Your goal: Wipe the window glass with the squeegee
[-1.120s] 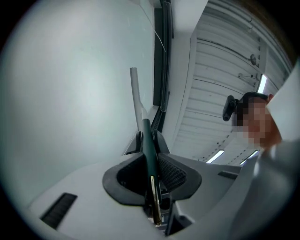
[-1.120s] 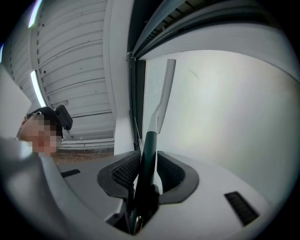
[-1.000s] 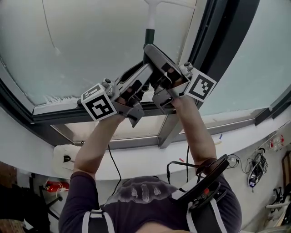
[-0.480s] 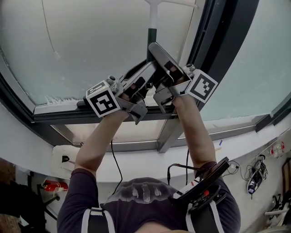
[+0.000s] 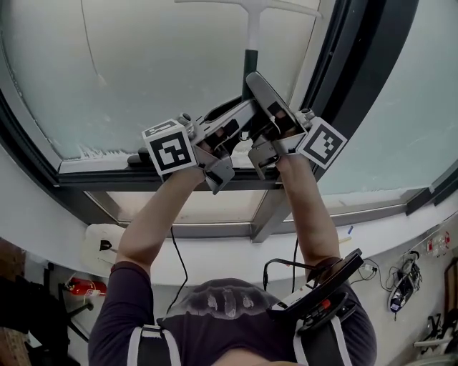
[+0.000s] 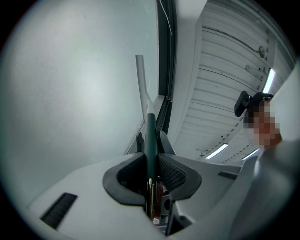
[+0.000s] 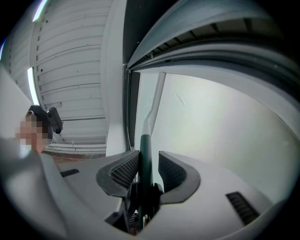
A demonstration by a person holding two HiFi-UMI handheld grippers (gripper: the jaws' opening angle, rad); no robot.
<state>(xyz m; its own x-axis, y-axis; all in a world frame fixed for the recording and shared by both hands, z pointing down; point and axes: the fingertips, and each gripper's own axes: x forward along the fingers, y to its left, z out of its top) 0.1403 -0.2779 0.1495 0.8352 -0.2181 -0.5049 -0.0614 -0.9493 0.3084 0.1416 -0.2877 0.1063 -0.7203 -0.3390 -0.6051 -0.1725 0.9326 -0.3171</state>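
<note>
Squeegee [image 5: 252, 36] handle clamped by left gripper [image 6: 151, 140] and right gripper [image 7: 143, 161], blade partly cut off above.

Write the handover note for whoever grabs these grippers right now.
Left gripper: shut on the squeegee handle.
Right gripper: shut on the same handle.
The blade: high on the window glass, at the head view's top edge.
Done: cannot tell how much is wiped.
Left: probably draw the blade down; whitish residue lines the pane's lower edge.
</note>
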